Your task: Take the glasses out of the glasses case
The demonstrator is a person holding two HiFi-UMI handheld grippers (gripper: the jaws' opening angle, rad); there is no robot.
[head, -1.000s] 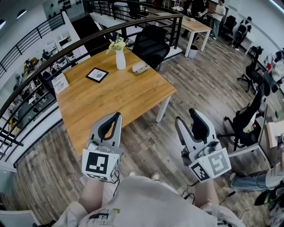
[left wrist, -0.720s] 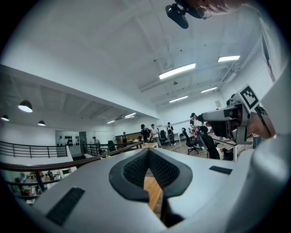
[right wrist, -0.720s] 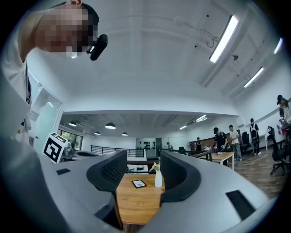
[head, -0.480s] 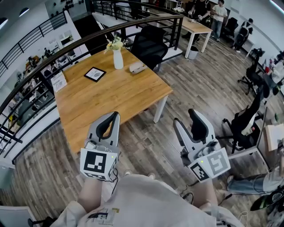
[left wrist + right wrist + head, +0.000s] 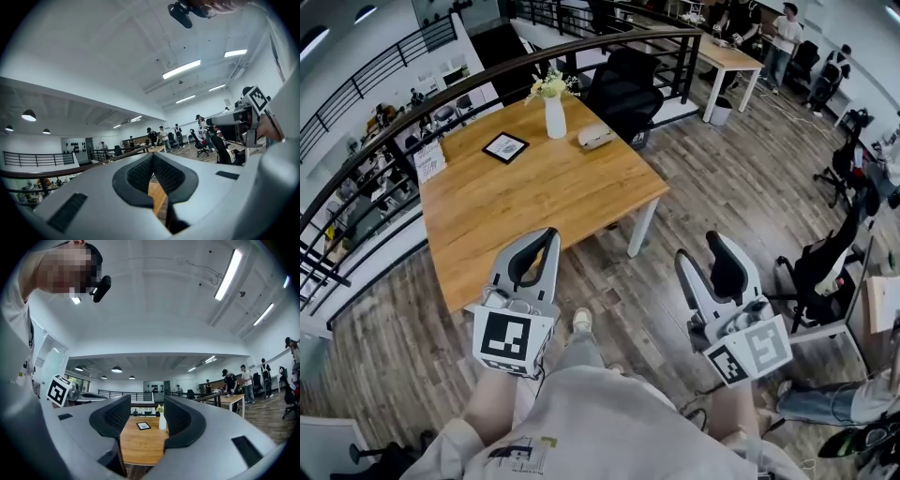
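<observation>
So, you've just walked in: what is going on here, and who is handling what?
A person stands just short of the table with a gripper in each hand. The left gripper is shut and empty. The right gripper has just been opening its jaws, and nothing is between them. The case lies at the table's far side, beside the vase, well away from both grippers. Nothing has been picked up yet.

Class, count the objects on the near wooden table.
4: vase at far edge, glasses case right of it, dark frame left of it, sign card at left corner.
</observation>
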